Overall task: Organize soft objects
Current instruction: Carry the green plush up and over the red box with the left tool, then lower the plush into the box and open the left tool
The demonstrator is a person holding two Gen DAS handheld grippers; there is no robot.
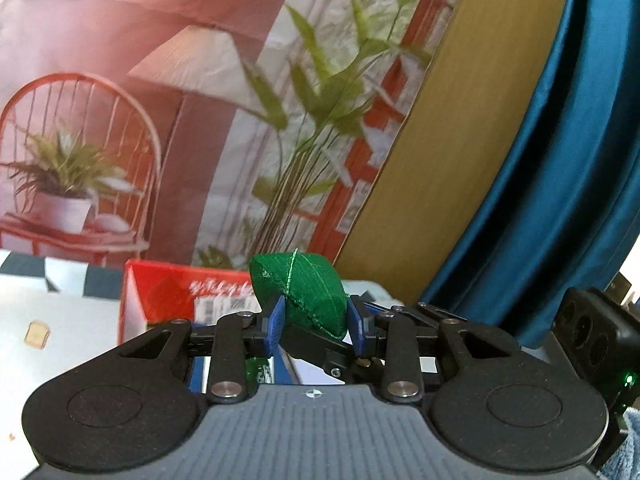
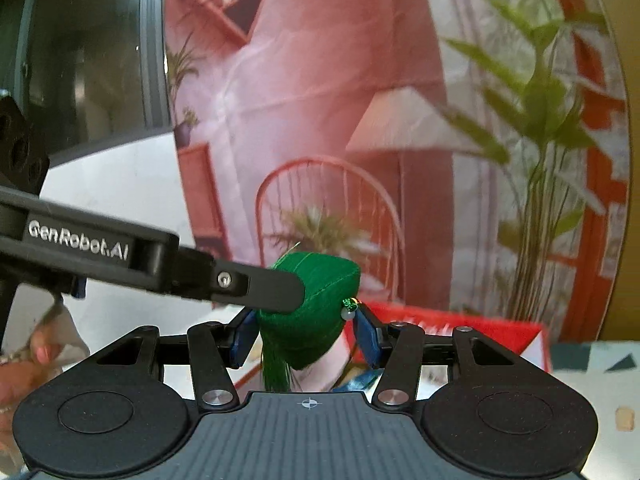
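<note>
The stuffed pouch [image 1: 300, 294] sits up between the left gripper's [image 1: 316, 322] two pads, and the right gripper [image 2: 306, 334] has it between its pads too. Left gripper's finger crosses in from the left in the right wrist view, touching the pouch. Behind, lower down, a box [image 1: 160, 300] on the table [image 1: 60, 320], backdrop [image 1: 200, 120] standing behind it all.

The left gripper [image 1: 316, 322] clamps a stuffed green fabric pouch [image 1: 304, 294] between its blue pads, held above a red cardboard box [image 1: 168, 300], seemingly open-topped.
</note>
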